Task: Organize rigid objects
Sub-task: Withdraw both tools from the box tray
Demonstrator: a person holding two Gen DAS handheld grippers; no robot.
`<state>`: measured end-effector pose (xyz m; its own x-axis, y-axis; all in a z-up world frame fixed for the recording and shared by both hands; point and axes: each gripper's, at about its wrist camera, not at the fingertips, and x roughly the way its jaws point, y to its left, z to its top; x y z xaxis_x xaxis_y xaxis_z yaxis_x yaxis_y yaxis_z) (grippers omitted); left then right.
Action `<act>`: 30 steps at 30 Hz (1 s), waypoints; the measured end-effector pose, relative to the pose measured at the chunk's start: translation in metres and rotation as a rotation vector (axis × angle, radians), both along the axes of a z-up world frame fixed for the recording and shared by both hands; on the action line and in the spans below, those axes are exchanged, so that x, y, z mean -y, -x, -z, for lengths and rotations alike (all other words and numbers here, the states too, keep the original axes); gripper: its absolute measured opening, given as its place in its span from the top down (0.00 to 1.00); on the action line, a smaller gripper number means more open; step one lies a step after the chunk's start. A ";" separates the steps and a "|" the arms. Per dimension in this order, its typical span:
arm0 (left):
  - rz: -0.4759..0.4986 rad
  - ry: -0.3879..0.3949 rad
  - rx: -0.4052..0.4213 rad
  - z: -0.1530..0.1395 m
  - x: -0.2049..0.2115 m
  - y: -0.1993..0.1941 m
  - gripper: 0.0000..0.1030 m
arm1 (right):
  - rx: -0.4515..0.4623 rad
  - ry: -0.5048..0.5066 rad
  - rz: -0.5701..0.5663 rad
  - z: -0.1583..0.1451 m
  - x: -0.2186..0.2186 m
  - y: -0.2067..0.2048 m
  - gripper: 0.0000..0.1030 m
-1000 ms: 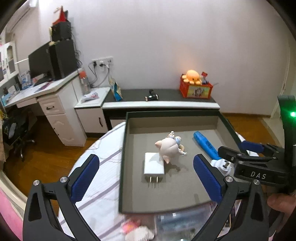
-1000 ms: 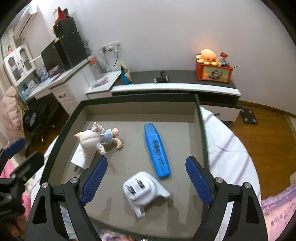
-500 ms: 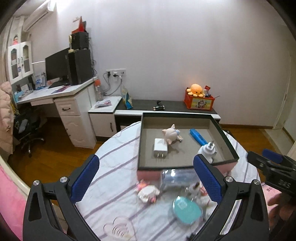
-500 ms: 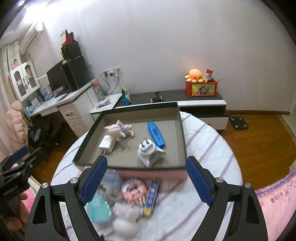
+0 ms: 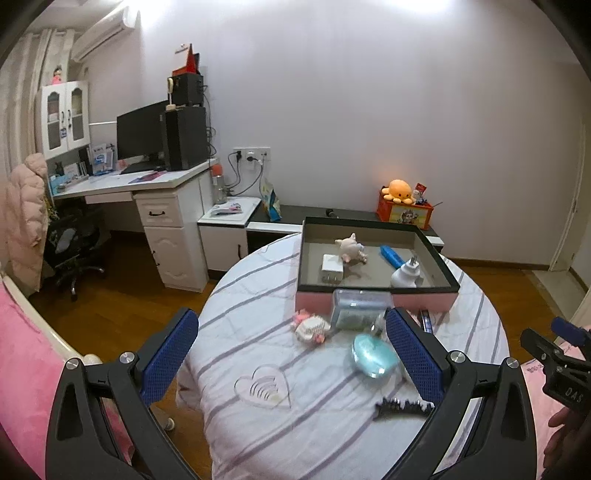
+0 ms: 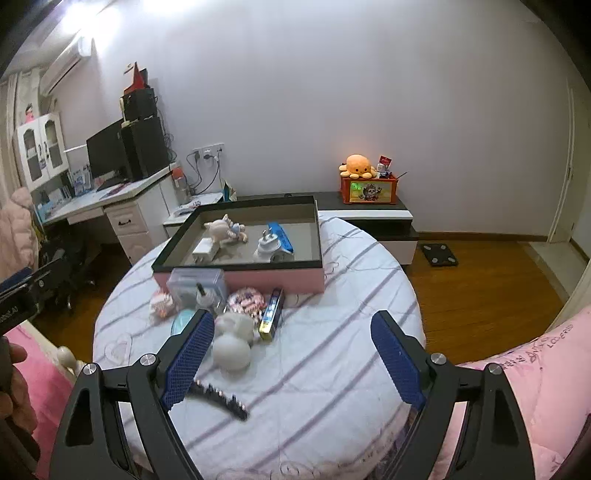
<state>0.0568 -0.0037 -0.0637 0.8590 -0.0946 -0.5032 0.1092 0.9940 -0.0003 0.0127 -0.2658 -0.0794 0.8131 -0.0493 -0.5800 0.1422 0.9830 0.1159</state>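
Against the far wall an orange plush octopus sits on a red box, which stands on a low dark cabinet. To the left, a white desk carries a black monitor and speakers (cables trail to a wall socket). An air conditioner hangs high.

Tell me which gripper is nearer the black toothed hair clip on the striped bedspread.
Right. The black toothed hair clip lies beside the right gripper's left finger; it sits by the left gripper's right finger, slightly farther off.
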 end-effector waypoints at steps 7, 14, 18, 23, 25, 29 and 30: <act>-0.009 0.025 -0.019 0.008 -0.009 0.024 0.00 | 0.004 -0.004 -0.018 -0.001 -0.008 0.010 0.15; -0.003 0.013 -0.015 0.010 -0.006 0.035 0.00 | 0.011 0.001 -0.047 -0.003 -0.021 0.015 0.15; 0.003 0.016 -0.014 0.010 -0.004 0.038 0.00 | 0.017 0.004 -0.051 -0.006 -0.023 0.017 0.15; 0.004 0.018 -0.015 0.010 -0.004 0.038 0.00 | 0.018 0.005 -0.051 -0.007 -0.024 0.018 0.15; 0.004 0.019 -0.017 0.011 -0.004 0.039 0.00 | 0.018 0.005 -0.051 -0.007 -0.024 0.018 0.15; 0.008 0.019 -0.027 0.015 -0.003 0.038 0.00 | 0.009 0.004 -0.057 -0.004 -0.024 0.018 0.15; 0.009 0.017 -0.031 0.017 -0.002 0.037 0.00 | 0.003 0.002 -0.060 -0.003 -0.025 0.016 0.15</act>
